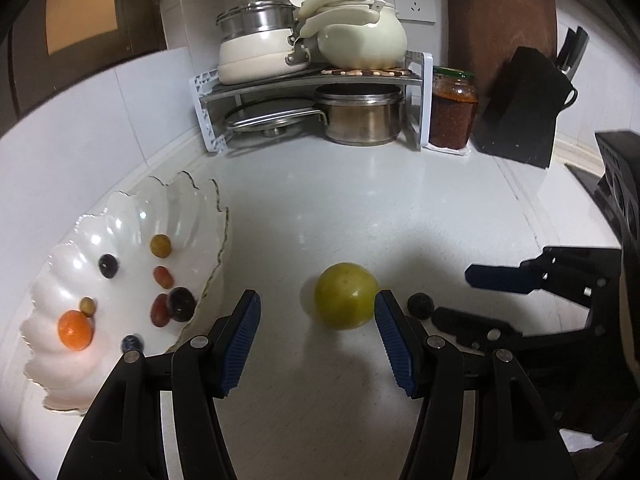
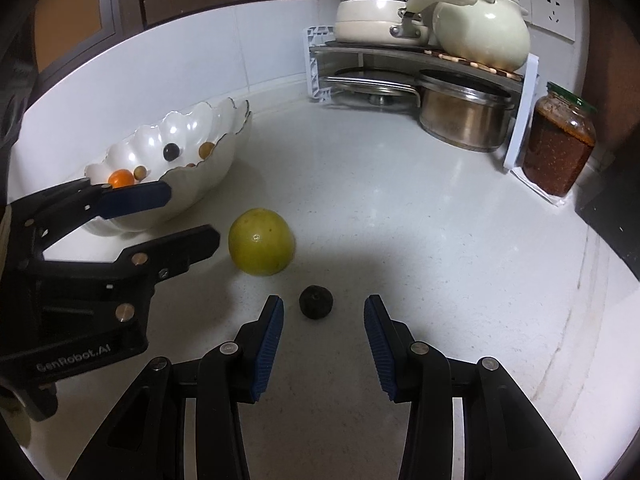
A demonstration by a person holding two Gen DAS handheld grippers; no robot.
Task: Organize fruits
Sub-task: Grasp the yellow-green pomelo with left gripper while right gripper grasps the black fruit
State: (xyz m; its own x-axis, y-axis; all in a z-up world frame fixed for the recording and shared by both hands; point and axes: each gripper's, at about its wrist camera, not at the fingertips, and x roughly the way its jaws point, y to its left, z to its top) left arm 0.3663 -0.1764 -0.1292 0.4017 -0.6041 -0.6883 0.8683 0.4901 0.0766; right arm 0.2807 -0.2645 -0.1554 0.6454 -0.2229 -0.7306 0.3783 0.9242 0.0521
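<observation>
A yellow-green round fruit (image 1: 346, 296) (image 2: 261, 241) lies on the white counter. A small dark fruit (image 1: 421, 305) (image 2: 316, 302) lies just right of it. A white scalloped bowl (image 1: 192, 196) (image 2: 216, 160) at the left holds an orange fruit (image 1: 75, 329), cherry tomatoes and several small dark and yellow fruits. My left gripper (image 1: 318, 312) is open, the green fruit just ahead between its fingertips. My right gripper (image 2: 324, 312) is open, its fingertips on either side of the dark fruit; it also shows in the left wrist view (image 1: 468, 294).
A corner rack (image 1: 312, 80) with cream pots, a kettle and steel pans stands at the back. A jar of red sauce (image 1: 453, 112) (image 2: 560, 144) and a black knife block (image 1: 520, 108) stand to its right. A dark appliance edge (image 1: 618, 184) is at far right.
</observation>
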